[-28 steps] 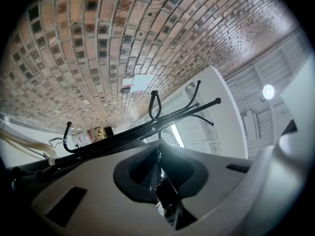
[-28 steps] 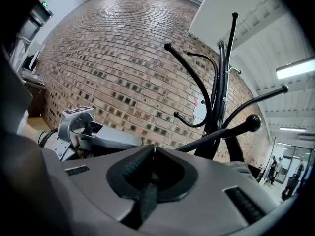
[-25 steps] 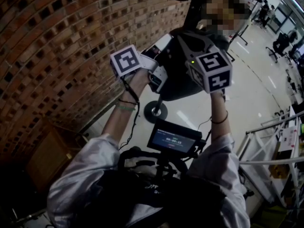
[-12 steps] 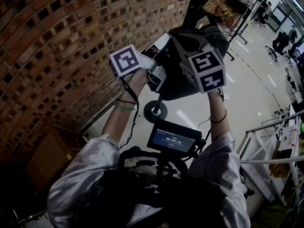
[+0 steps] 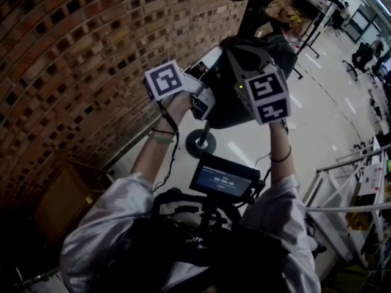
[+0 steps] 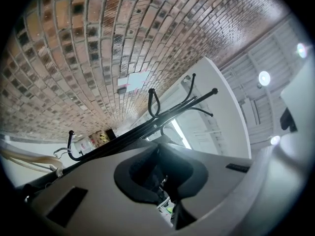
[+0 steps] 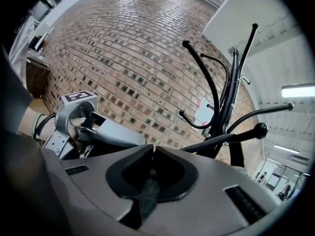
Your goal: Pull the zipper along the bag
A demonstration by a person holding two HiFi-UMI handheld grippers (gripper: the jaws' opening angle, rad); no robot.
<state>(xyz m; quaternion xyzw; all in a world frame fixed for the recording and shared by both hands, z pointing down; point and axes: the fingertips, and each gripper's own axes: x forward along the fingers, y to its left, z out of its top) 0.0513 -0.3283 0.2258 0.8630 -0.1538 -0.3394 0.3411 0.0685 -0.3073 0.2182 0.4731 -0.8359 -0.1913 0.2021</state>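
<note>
In the head view a dark grey cloth bag (image 5: 223, 112) hangs from a black metal coat stand (image 5: 253, 5) in front of a red brick wall (image 5: 73, 54). Both hands are lifted to it. The left gripper (image 5: 204, 99) comes in at the bag's left flank and the right gripper (image 5: 241, 57) lies over its front and top, so the bag sits between and just beyond the two. The zipper's line cannot be traced from here. In the left gripper view the fingers (image 6: 98, 181) meet at their tips, closed on dark folds of the bag (image 6: 147, 173) bunched in the hollow behind them, with a small metal glint among the folds. The coat stand (image 6: 147, 128) slants past above. In the right gripper view the fingers (image 7: 98, 191) stand narrow, tips all but touching, and have just been easing apart. A grey woven strip (image 7: 146, 195), most likely the zipper's pull tab, lies between them and runs back toward the camera. The left gripper (image 7: 83, 127) shows near, off to the left of these fingers. I judge the right hand to be the pulling one and the left the anchor. The coming move then turns on drawing the strip away from the left gripper, along whatever line the zipper takes across the bag. With the right grip loosening, the strip could slip out first.
</note>
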